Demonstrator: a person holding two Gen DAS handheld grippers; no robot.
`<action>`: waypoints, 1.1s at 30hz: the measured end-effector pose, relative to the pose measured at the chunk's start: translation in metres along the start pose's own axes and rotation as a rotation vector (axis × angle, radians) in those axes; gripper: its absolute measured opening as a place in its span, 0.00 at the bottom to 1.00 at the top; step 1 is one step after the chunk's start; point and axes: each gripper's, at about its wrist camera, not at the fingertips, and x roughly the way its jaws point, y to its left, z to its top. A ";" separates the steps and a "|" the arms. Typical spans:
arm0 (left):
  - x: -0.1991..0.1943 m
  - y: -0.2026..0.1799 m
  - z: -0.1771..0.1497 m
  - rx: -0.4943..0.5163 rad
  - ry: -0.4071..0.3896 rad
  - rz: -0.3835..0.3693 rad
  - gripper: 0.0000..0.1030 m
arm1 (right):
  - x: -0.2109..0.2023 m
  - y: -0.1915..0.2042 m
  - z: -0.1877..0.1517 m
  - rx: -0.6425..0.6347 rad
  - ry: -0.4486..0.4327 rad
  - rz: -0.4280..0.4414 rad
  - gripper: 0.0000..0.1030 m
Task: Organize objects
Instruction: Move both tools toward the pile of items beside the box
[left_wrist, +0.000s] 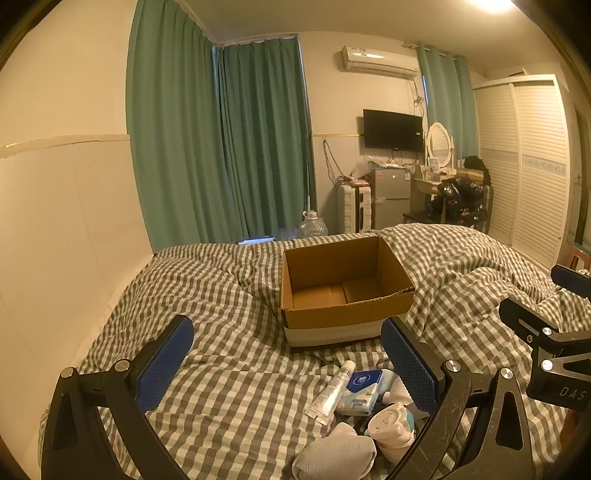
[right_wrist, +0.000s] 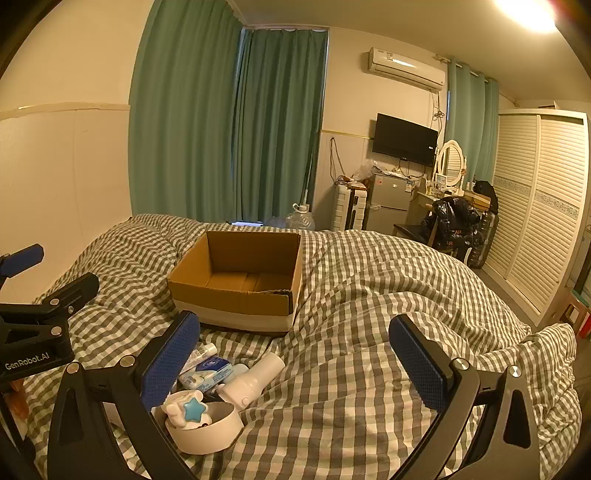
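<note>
An empty open cardboard box (left_wrist: 343, 291) (right_wrist: 240, 284) sits on the checked bed cover. In front of it lies a small pile: a white tube (left_wrist: 330, 393), a blue-and-white tissue pack (left_wrist: 360, 391) (right_wrist: 207, 373), a white bottle (right_wrist: 255, 380), a white round device with a blue star (right_wrist: 194, 411), and a grey sock (left_wrist: 334, 456). My left gripper (left_wrist: 288, 365) is open and empty, just left of the pile. My right gripper (right_wrist: 295, 358) is open and empty, just right of the pile.
The checked duvet (right_wrist: 388, 295) bulges into a high fold to the right of the box. A cream wall (left_wrist: 55, 221) runs along the bed's left side. Beyond the bed stand green curtains, a water jug (left_wrist: 314, 223), a small fridge (left_wrist: 391, 195) and a white wardrobe (right_wrist: 535, 206).
</note>
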 end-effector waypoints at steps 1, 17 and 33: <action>0.000 0.000 0.000 -0.001 0.000 0.001 1.00 | 0.000 0.001 0.001 -0.001 0.000 0.000 1.00; 0.000 -0.002 -0.006 -0.041 0.018 0.086 1.00 | 0.001 0.010 0.000 -0.021 0.010 0.009 1.00; 0.002 -0.003 -0.006 -0.113 0.055 0.222 1.00 | 0.001 0.013 0.000 -0.038 0.013 0.024 1.00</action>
